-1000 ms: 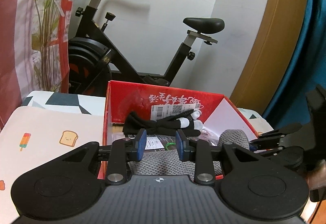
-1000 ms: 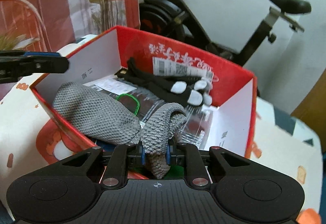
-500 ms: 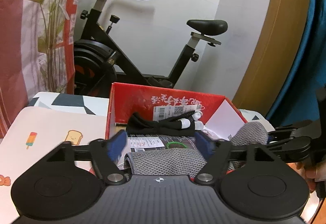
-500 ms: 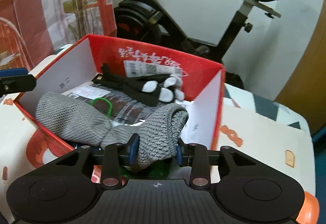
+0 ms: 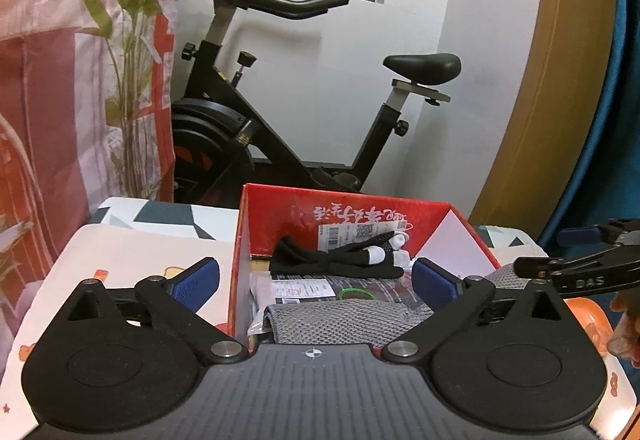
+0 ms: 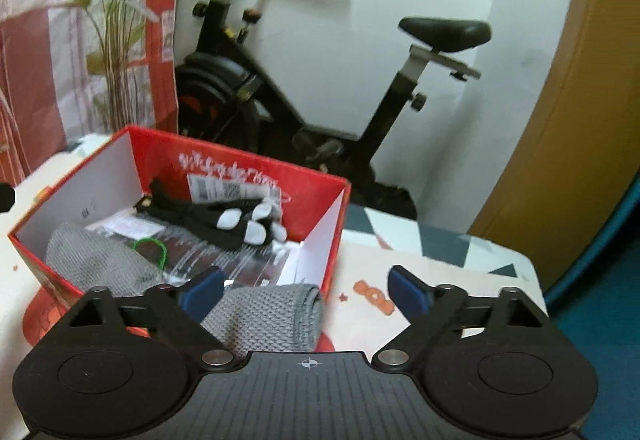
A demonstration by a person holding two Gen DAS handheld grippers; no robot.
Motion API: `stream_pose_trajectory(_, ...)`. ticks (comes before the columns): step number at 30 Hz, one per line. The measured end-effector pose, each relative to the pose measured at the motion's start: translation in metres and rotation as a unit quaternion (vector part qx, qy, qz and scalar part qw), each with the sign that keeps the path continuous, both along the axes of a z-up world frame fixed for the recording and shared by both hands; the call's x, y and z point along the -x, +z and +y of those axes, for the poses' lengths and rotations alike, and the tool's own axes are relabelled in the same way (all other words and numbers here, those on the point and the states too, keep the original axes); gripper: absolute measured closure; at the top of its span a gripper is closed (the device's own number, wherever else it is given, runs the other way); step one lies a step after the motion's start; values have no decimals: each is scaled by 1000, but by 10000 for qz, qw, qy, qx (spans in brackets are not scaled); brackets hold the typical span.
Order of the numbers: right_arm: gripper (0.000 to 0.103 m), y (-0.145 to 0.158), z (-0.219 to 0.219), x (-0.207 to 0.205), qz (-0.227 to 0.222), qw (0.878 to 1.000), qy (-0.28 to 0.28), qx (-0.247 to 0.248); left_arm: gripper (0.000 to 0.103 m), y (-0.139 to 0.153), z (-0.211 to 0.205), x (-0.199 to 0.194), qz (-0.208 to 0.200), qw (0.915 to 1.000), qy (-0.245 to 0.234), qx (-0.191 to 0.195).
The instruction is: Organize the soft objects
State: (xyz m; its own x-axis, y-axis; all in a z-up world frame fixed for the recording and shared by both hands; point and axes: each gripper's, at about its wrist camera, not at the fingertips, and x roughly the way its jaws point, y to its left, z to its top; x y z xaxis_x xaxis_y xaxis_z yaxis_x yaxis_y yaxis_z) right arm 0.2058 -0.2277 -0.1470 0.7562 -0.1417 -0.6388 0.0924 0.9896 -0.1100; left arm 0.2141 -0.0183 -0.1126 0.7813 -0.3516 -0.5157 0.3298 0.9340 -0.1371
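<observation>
A red cardboard box (image 5: 280,207) (image 6: 168,147) stands on a patterned cloth. In it lie a grey knitted cloth (image 5: 344,322) (image 6: 100,264), one end draped over the box's near right corner (image 6: 272,316), and black gloves with white fingertips (image 5: 344,260) (image 6: 224,213). My left gripper (image 5: 316,280) is wide open in front of the box, holding nothing. My right gripper (image 6: 304,290) is wide open, pulled back from the box, holding nothing; its arm shows in the left wrist view (image 5: 580,272).
Packaged items and a green ring (image 6: 152,250) lie in the box. A black exercise bike (image 5: 248,119) stands behind the table by the white wall. A curtain with a plant print (image 5: 80,79) hangs at left. A table edge (image 6: 532,280) drops off at right.
Both grippers opened wide and pulled back. The right gripper let go of the grey cloth, whose end now hangs over the box's corner.
</observation>
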Motion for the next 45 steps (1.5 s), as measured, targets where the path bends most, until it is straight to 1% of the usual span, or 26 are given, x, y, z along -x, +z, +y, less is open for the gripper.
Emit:
stream_pose_trajectory(2, 1, 8, 1, 8, -149, 9999, -9, -30, 0, 4, -1, 6, -48, 9999, 92, -98)
stream_pose_trajectory(6, 0, 24, 6, 27, -426, 9991, -26, -84, 0, 15, -3, 22, -222, 9986, 292, -377)
stream_pose_trajectory(10, 0, 40, 7, 48, -727, 9963, -53, -460, 0, 29, -6, 40, -340, 9957, 609, -604)
stream_pose_trajectory(12, 0, 47, 8, 59, -841, 9946, -29, -614, 0, 37, -7, 50, -432, 9949, 609, -681)
stream_pose_trajectory(14, 0, 55, 13, 72, -974, 9929, -22, -688, 0, 46, -5, 63, -589, 9954, 460, -595)
stream_pose_trajectory(16, 0, 63, 18, 86, -1105, 9911, -56, -740, 0, 56, -2, 77, -700, 9954, 478, -437)
stream_pose_trajectory(17, 0, 68, 21, 94, -1168, 9901, -58, -775, 0, 61, -1, 82, -685, 9955, 504, -407)
stream_pose_trajectory(19, 0, 77, 26, 108, -1260, 9884, -16, -846, 0, 71, -2, 90, -639, 9955, 513, -484)
stream_pose_trajectory(22, 0, 91, 33, 134, -1442, 9846, -14, -985, 0, 84, -6, 110, -851, 9926, 563, -663)
stream_pose_trajectory(24, 0, 99, 39, 150, -1523, 9831, -43, -1018, 0, 92, -6, 122, -949, 9918, 555, -654)
stream_pose_trajectory(29, 0, 111, 55, 180, -1617, 9824, -165, -925, 0, 103, -4, 148, -958, 9924, 542, -555)
stream_pose_trajectory(33, 0, 117, 61, 199, -1701, 9785, -201, -1147, 0, 107, -4, 169, -1054, 9910, 594, -578)
stream_pose_trajectory(35, 0, 119, 66, 207, -1696, 9787, -184, -1143, 0, 109, -4, 178, -1105, 9901, 630, -592)
stream_pose_trajectory(45, 0, 120, 87, 225, -1691, 9806, -166, -976, 0, 112, -2, 190, -1156, 9893, 663, -590)
